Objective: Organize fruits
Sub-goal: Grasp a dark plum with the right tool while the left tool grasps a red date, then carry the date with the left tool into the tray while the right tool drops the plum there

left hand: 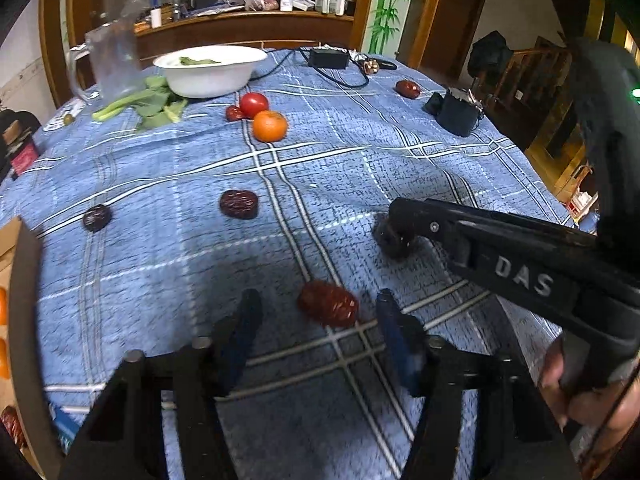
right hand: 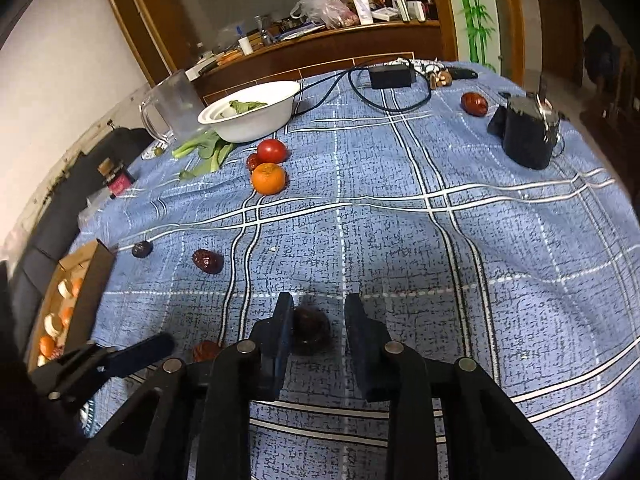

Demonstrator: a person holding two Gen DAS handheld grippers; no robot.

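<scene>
Both grippers gape, left (left hand: pixel 316 308) and right (right hand: pixel 316 316), each straddling a jujube.

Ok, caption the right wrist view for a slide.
Open right tongs straddle a dark red date on the blue plaid tablecloth; a cardboard box of fruit sits at left.

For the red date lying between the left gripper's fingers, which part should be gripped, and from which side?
Grip the red date across its short width, at the middle, coming down from above. It lies flat on the tablecloth with its long axis slanted, so the open left gripper should probably turn slightly until its fingers meet the long sides. No other fruit touches it.
</scene>
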